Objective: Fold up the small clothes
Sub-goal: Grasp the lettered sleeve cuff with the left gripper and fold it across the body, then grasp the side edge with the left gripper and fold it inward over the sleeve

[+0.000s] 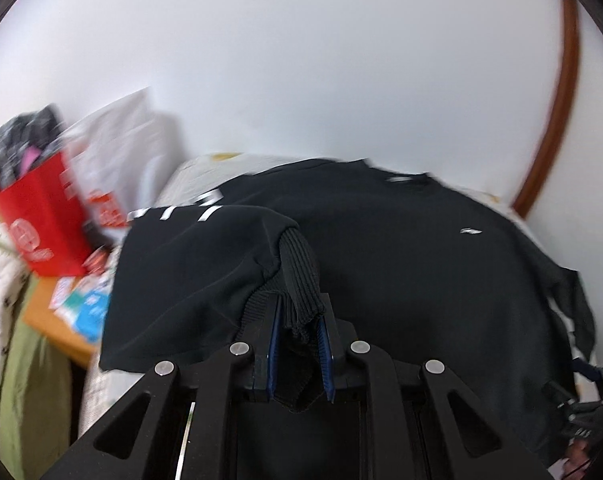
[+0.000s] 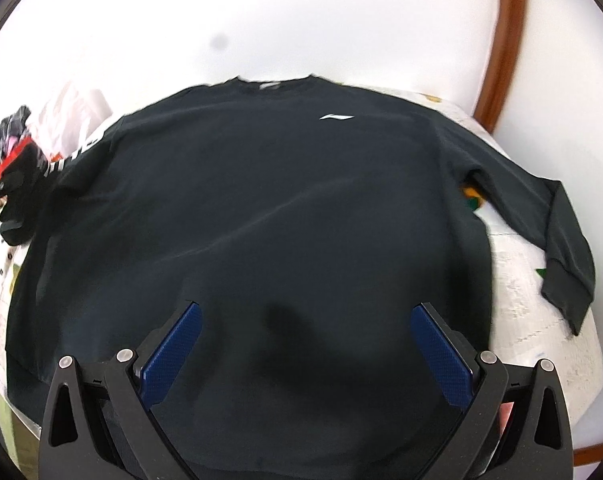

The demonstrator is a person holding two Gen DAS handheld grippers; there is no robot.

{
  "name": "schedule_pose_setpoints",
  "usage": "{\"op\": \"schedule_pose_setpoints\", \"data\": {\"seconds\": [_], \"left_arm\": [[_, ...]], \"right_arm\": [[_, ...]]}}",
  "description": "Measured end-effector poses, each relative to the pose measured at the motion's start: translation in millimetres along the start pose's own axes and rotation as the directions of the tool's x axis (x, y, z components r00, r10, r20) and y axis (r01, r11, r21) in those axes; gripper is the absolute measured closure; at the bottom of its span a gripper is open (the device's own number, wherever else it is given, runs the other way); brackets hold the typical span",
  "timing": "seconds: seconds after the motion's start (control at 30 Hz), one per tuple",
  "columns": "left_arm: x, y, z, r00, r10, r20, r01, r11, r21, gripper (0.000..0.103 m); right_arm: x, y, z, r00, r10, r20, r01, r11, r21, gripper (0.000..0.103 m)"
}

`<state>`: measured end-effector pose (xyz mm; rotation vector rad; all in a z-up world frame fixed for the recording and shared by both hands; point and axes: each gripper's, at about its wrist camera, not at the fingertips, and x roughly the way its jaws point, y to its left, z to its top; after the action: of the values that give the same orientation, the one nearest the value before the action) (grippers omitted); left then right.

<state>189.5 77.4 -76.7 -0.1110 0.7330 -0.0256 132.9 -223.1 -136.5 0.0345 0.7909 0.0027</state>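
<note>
Here, the black sweatshirt [image 2: 261, 200] lies spread face up on a pale quilted surface [image 2: 533, 320], its neckline away from me and its white chest logo [image 2: 336, 117] beyond my right claw [image 2: 306, 344]. That claw hangs over the lower body of the garment with its blue pads [image 2: 172, 350] wide apart and nothing between them. My left claw [image 1: 300, 344] is pinched narrow on the ribbed cuff [image 1: 301, 276] of one sleeve [image 1: 197, 272], which drapes up and to the left of it. The other sleeve [image 2: 541, 216] lies flat, out to the right of my right claw. Left of my left claw, a red bag [image 1: 41, 224] stands beside a white bag [image 1: 113, 148].
</note>
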Motion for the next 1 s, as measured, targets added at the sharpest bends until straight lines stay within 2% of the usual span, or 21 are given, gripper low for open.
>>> {"op": "schedule_pose_setpoints", "data": {"seconds": [0.07,0.23,0.33,0.53,0.7,0.8,0.9,0.93,0.97,1.0], "left_arm": [[3,-24,9,0.999,-0.033,0.015,0.033,0.999,0.025,0.087],[26,-86,28,0.991,-0.132,-0.011,0.132,0.987,0.087,0.087],[43,-126,31,0.985,-0.17,-0.027,0.172,0.977,0.128,0.087],[69,-176,31,0.965,-0.25,-0.081,0.26,0.954,0.152,0.087],[74,-198,29,0.955,-0.271,-0.116,0.288,0.941,0.174,0.084],[67,-194,29,0.946,-0.301,-0.119,0.318,0.933,0.17,0.076],[51,-179,29,0.96,-0.267,-0.08,0.278,0.941,0.191,0.057],[46,-171,28,0.965,-0.256,-0.06,0.263,0.945,0.192,0.044],[41,-163,28,0.968,-0.247,-0.042,0.251,0.949,0.191,0.039],[34,-150,27,0.971,-0.236,-0.027,0.236,0.954,0.184,0.039]], "right_arm": [[-4,-15,1,1.0,0.0,0.012,0.0,1.0,0.023,0.001],[-9,-49,0,0.999,-0.021,0.03,0.019,0.997,0.079,0.001],[-13,-65,-7,0.999,-0.001,0.032,-0.003,0.994,0.106,0.001],[-12,-83,-19,0.999,-0.029,0.015,0.028,0.993,0.111,0.001],[-9,-89,-25,0.999,-0.047,-0.002,0.046,0.993,0.11,0.001],[-7,-86,-23,0.999,-0.045,-0.003,0.045,0.993,0.109,0.001],[-5,-76,-17,1.0,-0.021,0.0,0.021,0.995,0.099,0.001],[-4,-71,-14,1.0,-0.009,0.004,0.009,0.996,0.092,0.001],[-4,-66,-10,1.0,0.002,0.009,-0.003,0.996,0.084,0.001],[-4,-59,-6,1.0,0.017,0.013,-0.018,0.997,0.072,0.001]]}}
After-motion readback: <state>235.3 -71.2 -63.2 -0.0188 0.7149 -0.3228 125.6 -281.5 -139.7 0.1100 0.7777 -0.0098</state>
